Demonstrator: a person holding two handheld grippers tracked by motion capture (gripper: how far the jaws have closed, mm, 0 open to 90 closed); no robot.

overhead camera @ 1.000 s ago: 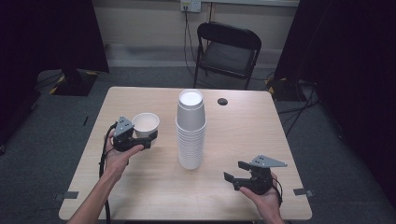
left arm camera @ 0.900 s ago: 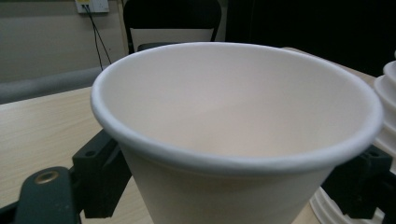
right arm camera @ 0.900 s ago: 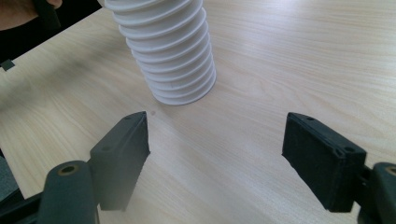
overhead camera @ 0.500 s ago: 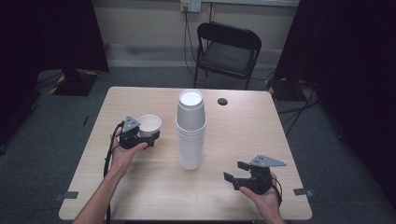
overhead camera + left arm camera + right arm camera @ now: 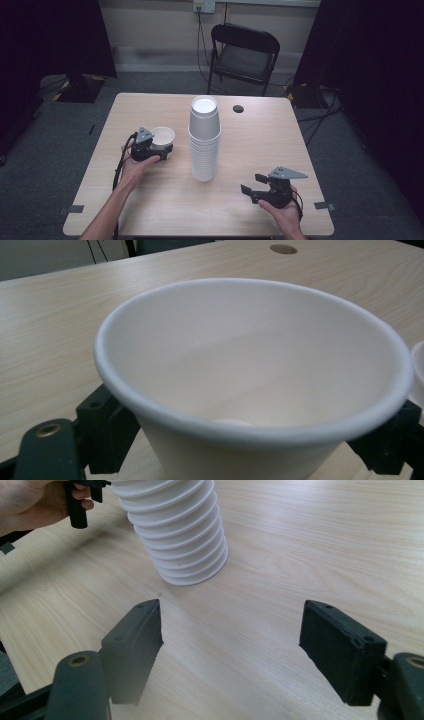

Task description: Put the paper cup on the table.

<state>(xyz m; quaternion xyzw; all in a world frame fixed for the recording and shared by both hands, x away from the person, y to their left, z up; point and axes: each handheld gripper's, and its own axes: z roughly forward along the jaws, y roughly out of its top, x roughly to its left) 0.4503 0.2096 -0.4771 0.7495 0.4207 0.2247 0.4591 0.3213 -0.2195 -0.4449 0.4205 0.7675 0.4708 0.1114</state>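
The left gripper [image 5: 156,150] holds a single white paper cup [image 5: 162,138] between its two black jaws, which press on the cup's wall from either side, below the rolled rim. In the left gripper view the cup [image 5: 250,375] stands upright with its mouth open toward the camera, a jaw showing at each lower corner; whether its base rests on the light wooden table [image 5: 260,135] or hangs just above it cannot be told. A tall stack of white paper cups [image 5: 204,137], nested upside down, stands on the table just beyond the held cup, on the side away from the left hand [image 5: 135,167].

The right gripper [image 5: 257,189] has its jaws spread wide with nothing between them. In the right gripper view the bare tabletop lies between the jaws, and the foot of the stack [image 5: 175,535] stands ahead of the fingertips, nearer the left-hand jaw, well apart from both.
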